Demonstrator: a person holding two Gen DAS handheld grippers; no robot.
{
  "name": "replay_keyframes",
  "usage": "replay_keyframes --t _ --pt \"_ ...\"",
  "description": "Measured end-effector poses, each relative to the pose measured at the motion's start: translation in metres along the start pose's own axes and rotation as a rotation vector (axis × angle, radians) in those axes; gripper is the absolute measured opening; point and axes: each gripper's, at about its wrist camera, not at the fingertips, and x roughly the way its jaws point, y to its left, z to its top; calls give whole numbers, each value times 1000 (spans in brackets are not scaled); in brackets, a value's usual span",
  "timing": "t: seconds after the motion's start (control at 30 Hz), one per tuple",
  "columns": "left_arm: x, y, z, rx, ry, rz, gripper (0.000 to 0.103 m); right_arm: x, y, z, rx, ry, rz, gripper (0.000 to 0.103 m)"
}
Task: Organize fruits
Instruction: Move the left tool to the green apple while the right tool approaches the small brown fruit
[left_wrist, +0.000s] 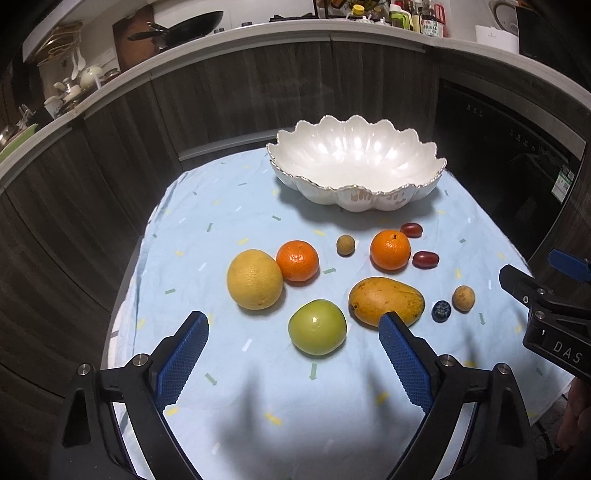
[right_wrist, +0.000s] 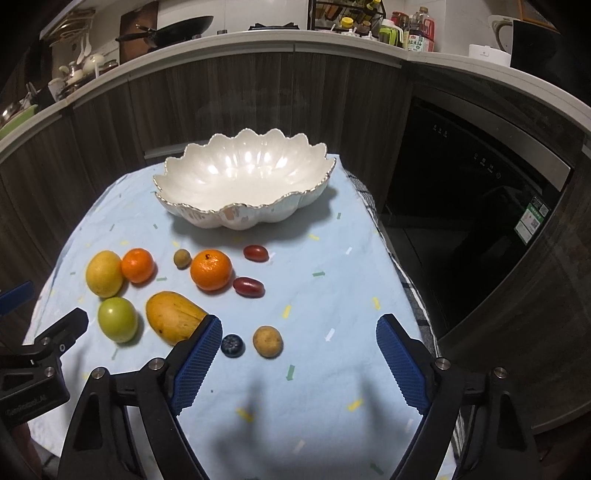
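A white scalloped bowl (left_wrist: 369, 192) (right_wrist: 236, 218) stands empty at the far side of a light blue cloth (left_wrist: 258, 406). In front of it lie a yellow grapefruit (left_wrist: 255, 278), two tangerines (left_wrist: 297, 260) (left_wrist: 390, 250), a mango (left_wrist: 386, 301), a green apple (left_wrist: 317, 326), two small red fruits (left_wrist: 425, 259), a blueberry (right_wrist: 232, 346) and two small brown fruits (right_wrist: 268, 341). My left gripper (left_wrist: 293, 319) hovers open just short of the green apple. My right gripper (right_wrist: 300, 321) hovers open near the blueberry and the brown fruit. Neither holds anything.
Dark wooden cabinet fronts (left_wrist: 110, 166) curve behind the table under a white counter with a pan (left_wrist: 184, 27) and bottles. A black oven door (right_wrist: 480, 221) stands at the right. The cloth's edge drops off on both sides.
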Motion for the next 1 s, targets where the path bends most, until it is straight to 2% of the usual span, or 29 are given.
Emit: replay_keyframes --t 0.13,0.37,0.67,1.0 --pt "14 -2 0 12 5 2 93 13 1 -1 -8 17 -3 83" --pt "36 -5 -2 27 30 -9 86 34 5 -5 -19 67 25 70" --pt "53 -7 -9 39 60 -25 81 54 10 -10 -22 122 52 59" --pt "66 -10 -12 47 90 -50 64 70 14 -13 -18 159 81 49"
